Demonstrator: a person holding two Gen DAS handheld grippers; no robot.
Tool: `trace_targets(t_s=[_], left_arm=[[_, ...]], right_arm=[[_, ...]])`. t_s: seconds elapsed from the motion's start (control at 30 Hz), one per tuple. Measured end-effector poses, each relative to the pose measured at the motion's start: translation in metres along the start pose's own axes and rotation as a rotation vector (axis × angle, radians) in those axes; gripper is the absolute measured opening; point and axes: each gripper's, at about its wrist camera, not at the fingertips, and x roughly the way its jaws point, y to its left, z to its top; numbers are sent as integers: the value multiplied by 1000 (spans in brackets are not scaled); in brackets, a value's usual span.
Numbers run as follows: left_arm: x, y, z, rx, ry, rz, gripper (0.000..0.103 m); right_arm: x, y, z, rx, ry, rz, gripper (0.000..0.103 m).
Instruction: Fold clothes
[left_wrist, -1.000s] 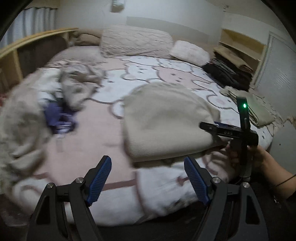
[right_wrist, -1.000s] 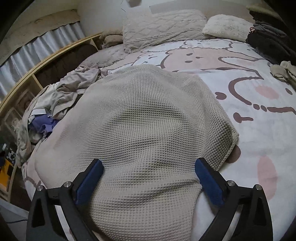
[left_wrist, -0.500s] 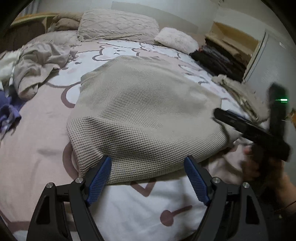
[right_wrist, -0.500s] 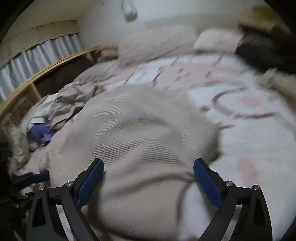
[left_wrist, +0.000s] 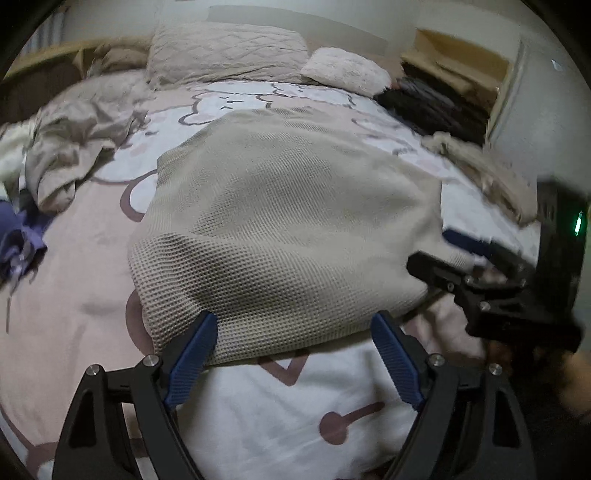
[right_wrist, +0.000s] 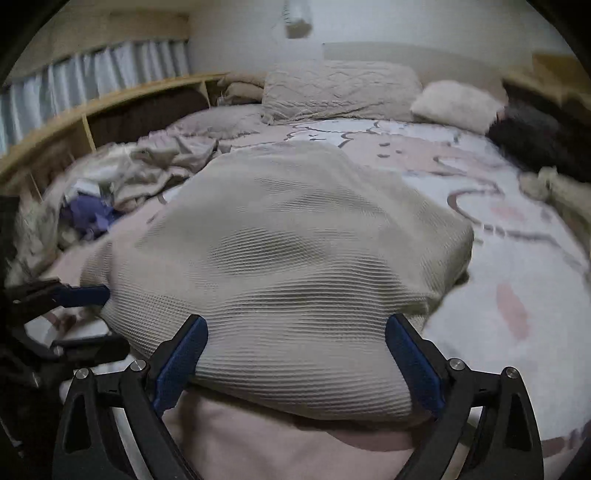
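Beige waffle-knit garment (left_wrist: 280, 229) lies folded on the bed (left_wrist: 295, 406), close to its near edge. Left gripper (left_wrist: 295, 354) spread wide, holding nothing, over the garment's near hem; its jaws have just been opening. Right gripper (right_wrist: 295, 358) also wide, straddling the hem, gripping nothing. Only the right view shows the curtain (right_wrist: 92, 85); only the left shows the shelf (left_wrist: 458, 55).

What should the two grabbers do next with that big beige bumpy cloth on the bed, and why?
Probably close each gripper on a near corner. The beige waffle cloth lies spread on the bed, not yet folded over. The left gripper and right gripper are both open at its near edge, holding nothing, so pinching that edge seems the likely start of a fold.
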Motion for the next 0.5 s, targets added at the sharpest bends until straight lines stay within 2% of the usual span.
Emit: trace_targets(t_s=[0.1, 0.17, 0.33, 0.5], left_arm=[[-8, 10, 11, -85, -16, -63, 85], [-5, 10, 19, -69, 0, -52, 85], [23, -12, 25, 134, 60, 43, 86], [25, -18, 39, 173, 77, 71, 86]], right_arm=[[1, -7, -1, 34, 4, -13, 96], [3, -13, -2, 67, 9, -10, 96], [7, -17, -5, 108, 27, -13, 100], [2, -15, -6, 114, 17, -31, 100]])
